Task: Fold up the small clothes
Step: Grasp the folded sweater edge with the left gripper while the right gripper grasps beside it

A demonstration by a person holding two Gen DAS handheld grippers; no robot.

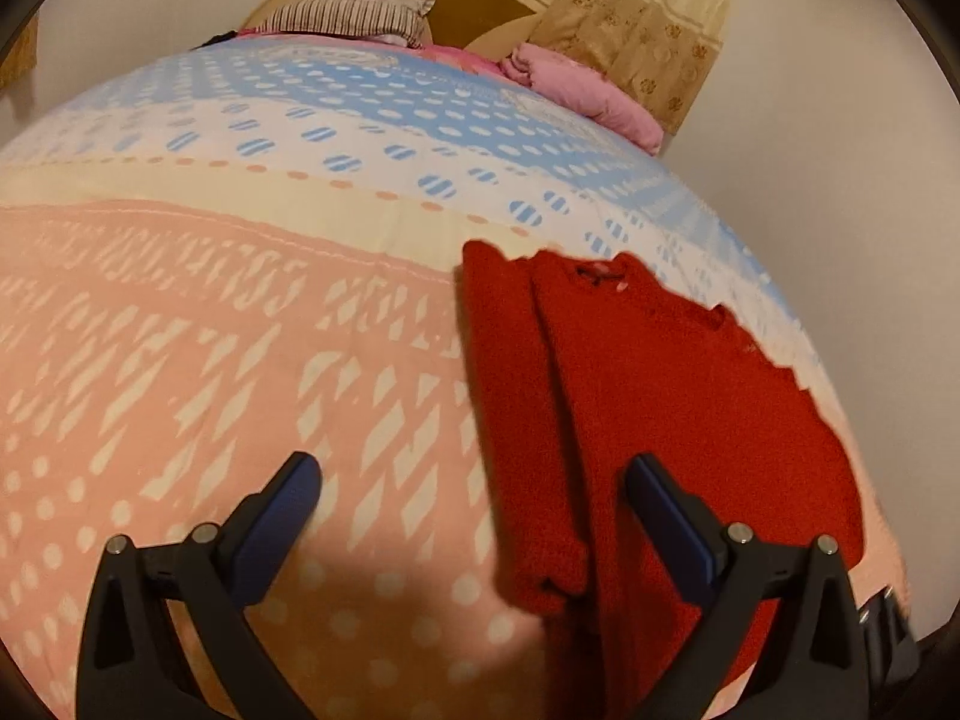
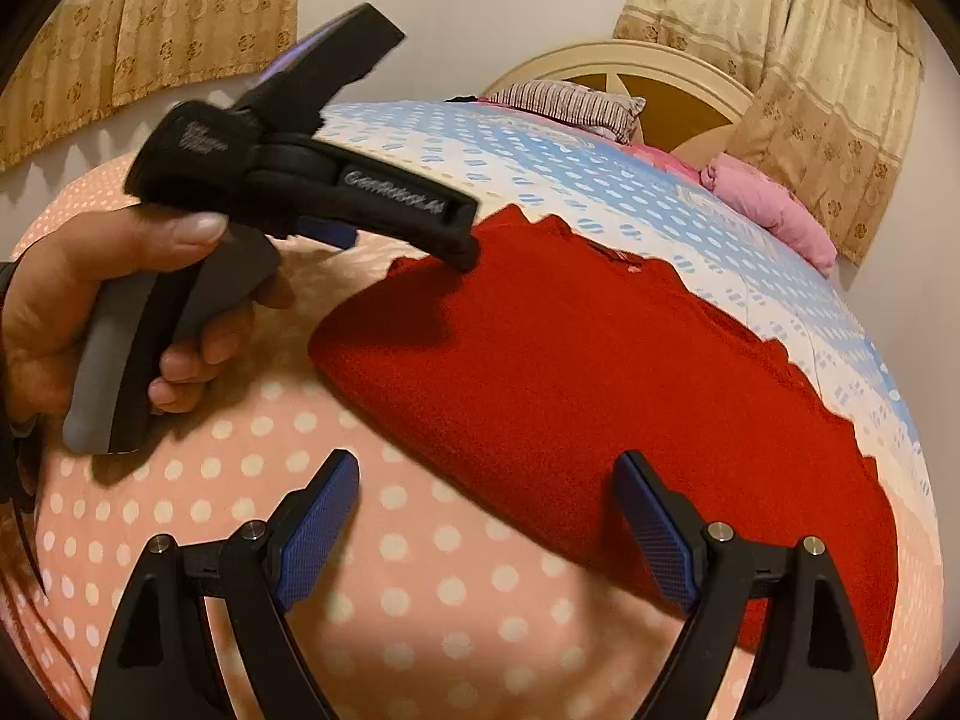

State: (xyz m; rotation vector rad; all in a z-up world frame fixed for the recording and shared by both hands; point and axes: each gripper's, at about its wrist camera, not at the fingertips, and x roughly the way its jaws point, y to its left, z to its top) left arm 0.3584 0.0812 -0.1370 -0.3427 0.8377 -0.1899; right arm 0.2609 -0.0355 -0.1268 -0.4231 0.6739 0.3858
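While the pink blanket point(image 2: 774, 204) sits far off, your left gripper point(image 1: 474, 480) and right gripper point(image 2: 486, 480) gape wide over the red sweater point(image 2: 570, 372), holding nothing.

A bed point(image 1: 240, 312) in pink-and-blue patterned cover carries a red knit garment point(image 1: 660, 372), a striped pillow point(image 1: 354, 15) and pink bedding point(image 1: 588, 93).

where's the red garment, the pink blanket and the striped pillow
red garment point(image 2: 570, 372), right wrist view, middle of the knit
pink blanket point(image 2: 774, 204), right wrist view, its bunched top
striped pillow point(image 1: 354, 15), left wrist view, its striped face
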